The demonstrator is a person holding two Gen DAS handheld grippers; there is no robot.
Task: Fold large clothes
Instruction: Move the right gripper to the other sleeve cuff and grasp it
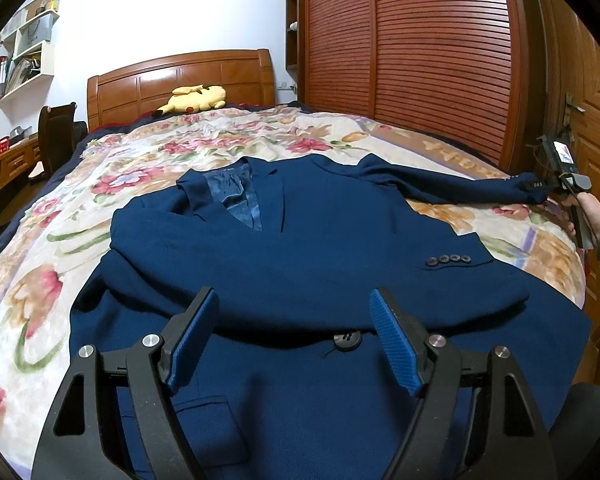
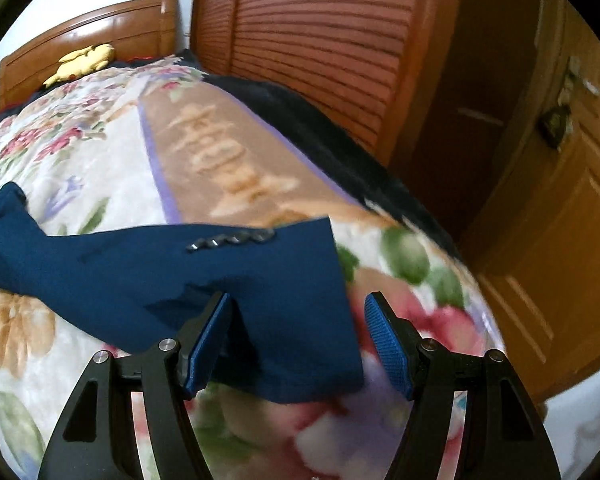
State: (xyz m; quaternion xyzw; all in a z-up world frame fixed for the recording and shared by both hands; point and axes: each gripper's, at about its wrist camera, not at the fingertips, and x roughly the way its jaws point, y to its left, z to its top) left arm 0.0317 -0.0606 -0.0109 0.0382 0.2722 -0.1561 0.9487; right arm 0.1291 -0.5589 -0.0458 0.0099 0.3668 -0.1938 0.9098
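A navy blue suit jacket point(image 1: 300, 248) lies front up on the floral blanket point(image 1: 148, 148). One sleeve is folded across its chest, cuff buttons point(image 1: 448, 260) showing. The other sleeve point(image 1: 452, 184) stretches out to the right. My left gripper point(image 1: 294, 312) is open and empty, just above the jacket's front near a black button point(image 1: 347, 340). My right gripper point(image 2: 298, 312) is open with the stretched sleeve's cuff point(image 2: 284, 292) lying between its fingers; it also shows at the right edge of the left wrist view point(image 1: 556, 184).
The bed has a wooden headboard point(image 1: 180, 80) with a yellow plush toy point(image 1: 194, 98) against it. A slatted wooden wardrobe point(image 1: 412, 52) and a door point(image 2: 560, 208) stand close along the bed's right side. A desk and chair point(image 1: 56, 136) stand at the left.
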